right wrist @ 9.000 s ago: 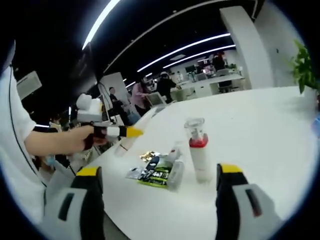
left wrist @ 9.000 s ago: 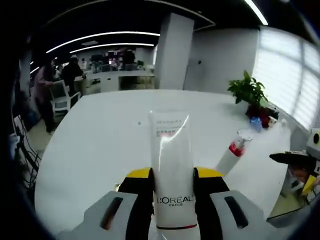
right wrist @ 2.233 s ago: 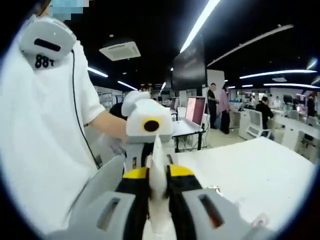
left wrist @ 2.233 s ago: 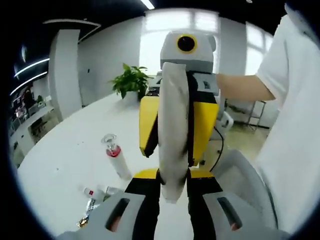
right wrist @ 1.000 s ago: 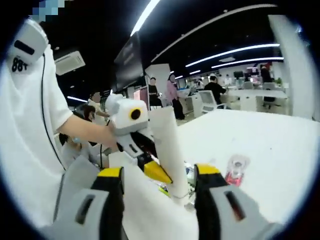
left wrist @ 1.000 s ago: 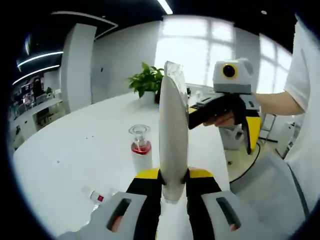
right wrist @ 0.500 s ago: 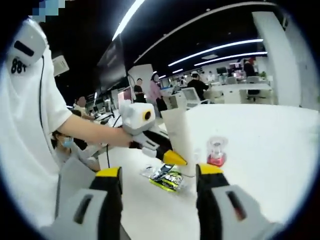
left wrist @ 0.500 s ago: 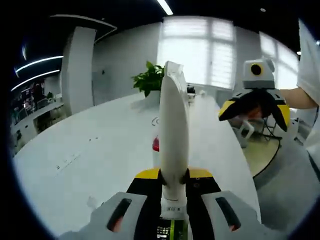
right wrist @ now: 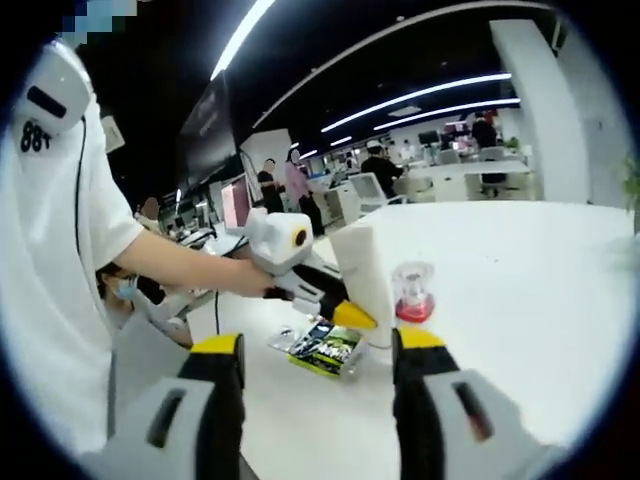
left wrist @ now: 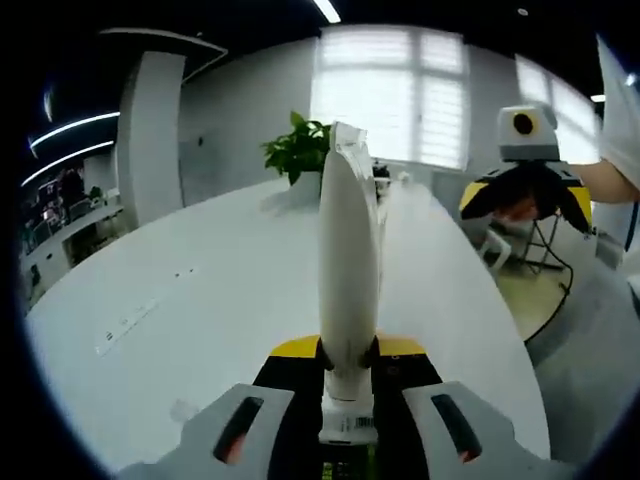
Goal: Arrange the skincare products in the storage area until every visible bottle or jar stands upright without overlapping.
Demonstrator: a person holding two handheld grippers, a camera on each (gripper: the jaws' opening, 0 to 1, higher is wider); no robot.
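My left gripper (left wrist: 347,362) clamps the white tube (left wrist: 347,290), cap down at the table (left wrist: 180,330). My right gripper (right wrist: 318,350) hangs wide apart, holding nothing. From it I see the tube upright beside the red-collared bottle (right wrist: 411,292), sachets (right wrist: 325,350) just in front.

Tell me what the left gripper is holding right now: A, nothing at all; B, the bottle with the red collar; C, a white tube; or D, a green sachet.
C: the left gripper is shut on the white tube, which rises between its jaws in the left gripper view.
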